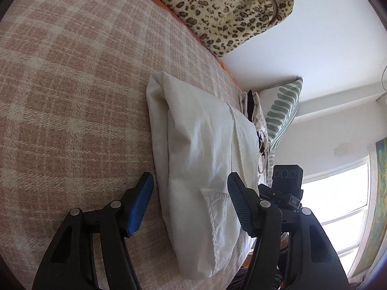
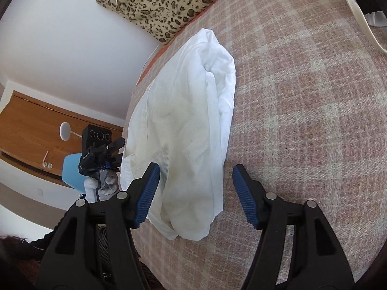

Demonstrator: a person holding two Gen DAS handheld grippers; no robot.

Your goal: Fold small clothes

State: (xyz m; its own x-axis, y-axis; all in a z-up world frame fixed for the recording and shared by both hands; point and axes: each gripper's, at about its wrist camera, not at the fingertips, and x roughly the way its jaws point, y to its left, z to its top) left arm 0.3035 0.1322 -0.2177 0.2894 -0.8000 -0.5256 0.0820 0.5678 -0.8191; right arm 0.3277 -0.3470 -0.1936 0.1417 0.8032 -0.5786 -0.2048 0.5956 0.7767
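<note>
A white folded garment [image 1: 200, 159] lies on the pink checked blanket [image 1: 72, 96]. In the left wrist view it runs between the open blue-padded fingers of my left gripper [image 1: 191, 181], close to the right pad; a pocket shows near it. In the right wrist view the same garment [image 2: 188, 125] lies between and ahead of the open fingers of my right gripper [image 2: 196, 171], nearer the left pad. Neither gripper holds anything. The other gripper shows in each view, past the bed's edge.
A leopard-print pillow [image 1: 222, 9] lies at the head of the bed. A green striped pillow [image 1: 283, 113] and a small pile of other clothes [image 1: 254, 111] sit beyond the garment. A wooden door [image 2: 36, 125], a blue chair [image 2: 72, 171] and a window [image 1: 338, 205] lie off the bed.
</note>
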